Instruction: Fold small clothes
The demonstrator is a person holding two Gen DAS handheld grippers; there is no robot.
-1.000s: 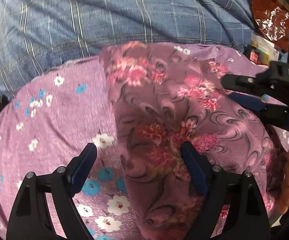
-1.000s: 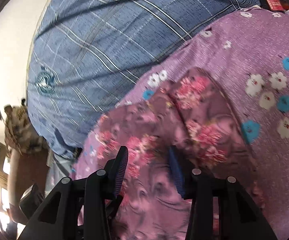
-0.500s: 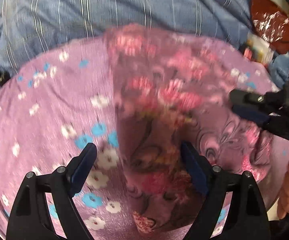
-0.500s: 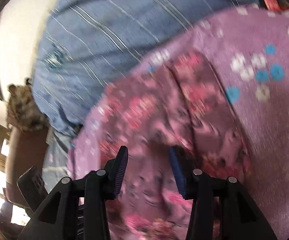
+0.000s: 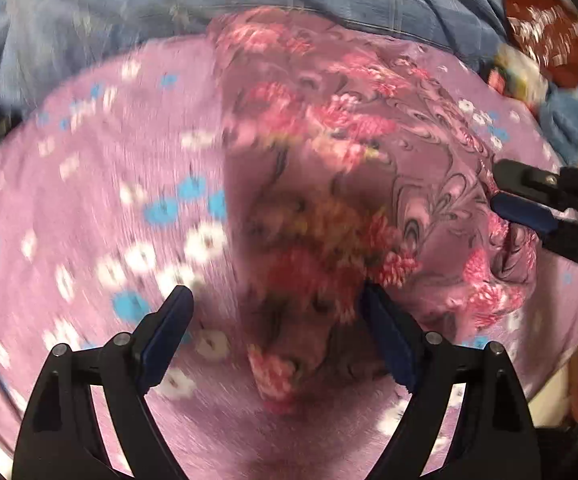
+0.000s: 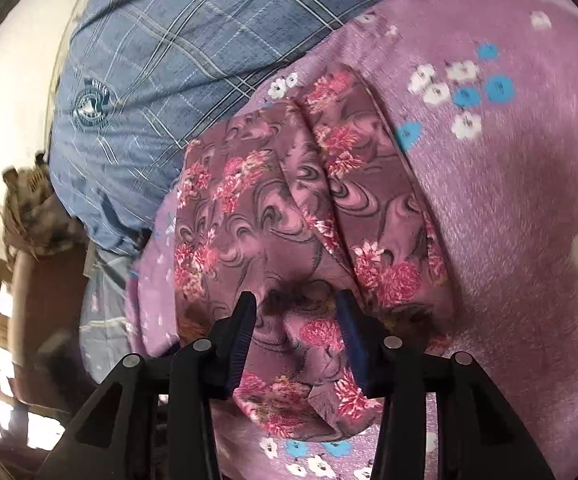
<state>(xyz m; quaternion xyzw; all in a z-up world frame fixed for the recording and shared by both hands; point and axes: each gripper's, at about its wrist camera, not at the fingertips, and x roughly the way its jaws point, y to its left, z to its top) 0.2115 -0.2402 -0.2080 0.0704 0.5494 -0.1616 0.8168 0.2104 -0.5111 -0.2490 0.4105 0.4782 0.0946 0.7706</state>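
Between my right gripper's (image 6: 295, 320) half-spread jaws lies the near end of the folded floral garment (image 6: 289, 208), not visibly pinched; its long axis runs away toward the blue plaid pillow (image 6: 193, 40). Left gripper (image 5: 277, 320), jaws wide, straddles its other end on the purple flowered bedsheet (image 5: 89, 184).

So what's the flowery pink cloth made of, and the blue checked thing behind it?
The flowery pink cloth looks like thin, soft woven fabric with a printed pattern and a slight sheen; it creases and bunches easily. The blue checked cloth looks like a thicker, matte woven cotton, with stitched pale lines and an embroidered badge. The exact fibres cannot be told from looks alone.
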